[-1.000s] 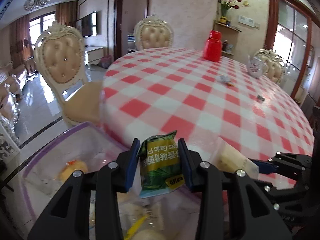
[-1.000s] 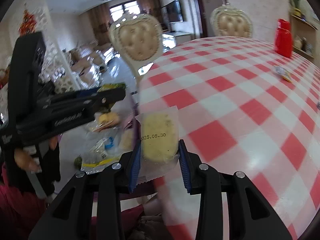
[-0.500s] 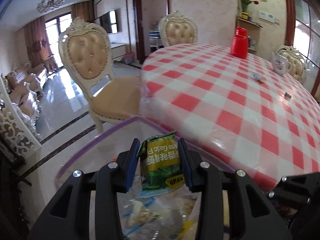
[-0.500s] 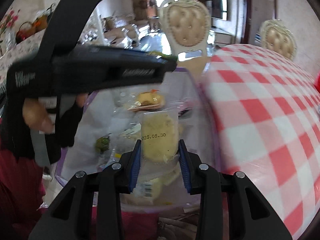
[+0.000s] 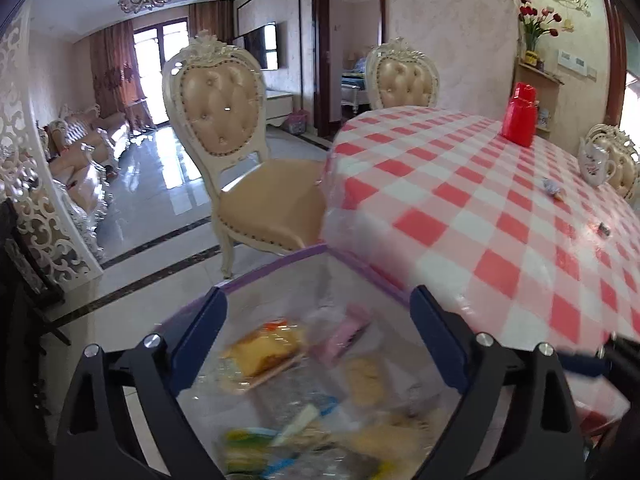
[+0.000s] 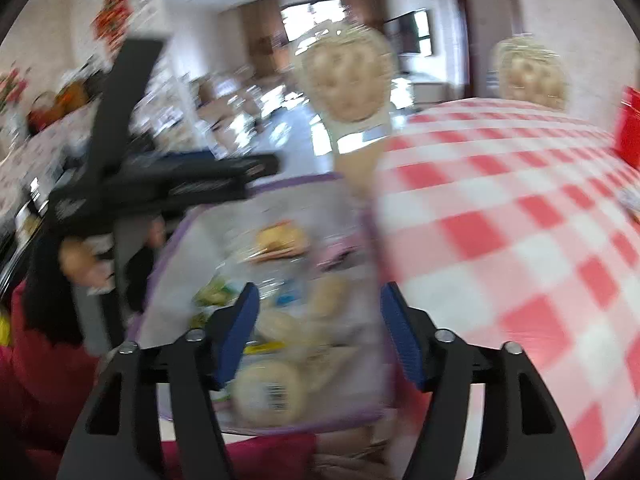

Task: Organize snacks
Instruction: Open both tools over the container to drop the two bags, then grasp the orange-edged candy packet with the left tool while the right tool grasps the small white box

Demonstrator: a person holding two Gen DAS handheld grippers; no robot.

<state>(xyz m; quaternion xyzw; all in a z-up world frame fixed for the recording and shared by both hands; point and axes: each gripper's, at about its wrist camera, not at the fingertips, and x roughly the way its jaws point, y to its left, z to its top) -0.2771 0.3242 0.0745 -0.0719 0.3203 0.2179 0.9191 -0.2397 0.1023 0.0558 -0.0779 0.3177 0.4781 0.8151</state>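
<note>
Red-and-white checked cloth covers the round table, and just off its near edge sits a clear plastic bin with a purple rim, both my tools hovering over it. My left tool is spread wide, blue pads well apart, nothing between them. Below it in the bin lie wrapped snacks: a yellow cake slice in clear wrap, a small pink packet just beside it, and a blurred heap of yellow, blue and green wrappers nearer to me. My right tool is open too, jaws parted and empty, over the same bin; that view is smeared with motion, but I make out a round pale bun in a barcoded wrapper lying in the bin close to my fingers. Across the table stand a red plastic jug and a white teapot, well apart. Beside the bin stands a cream tufted chair.
</note>
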